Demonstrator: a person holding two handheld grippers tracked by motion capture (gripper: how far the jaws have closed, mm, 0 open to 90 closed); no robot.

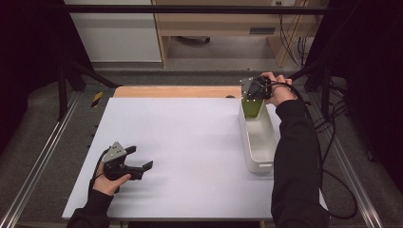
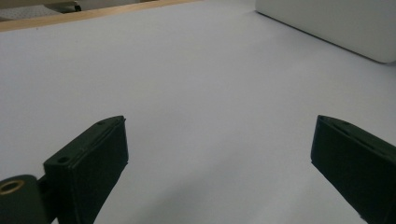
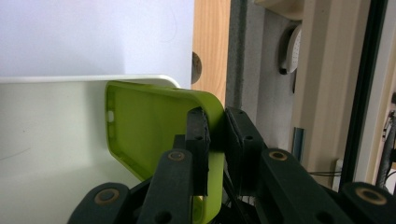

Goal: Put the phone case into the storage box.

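A lime-green phone case (image 3: 154, 126) hangs over the far end of a long white bin (image 1: 259, 137). My right gripper (image 3: 217, 135) is shut on the case's rim, one jaw inside and one outside. From above, that right gripper (image 1: 254, 92) sits at the bin's far end with the green phone case (image 1: 252, 108) below it. Low over the white tabletop at the near left, my left gripper (image 1: 140, 159) is open with nothing between its fingers. In the left gripper view, the left gripper (image 2: 219, 154) spreads wide over bare table.
The white tabletop (image 1: 180, 142) stretches between the two hands, with a wooden strip (image 1: 176, 91) along its far edge. Metal rails (image 1: 43, 152) run along both sides. A corner of the white bin (image 2: 336, 23) lies ahead of the left gripper.
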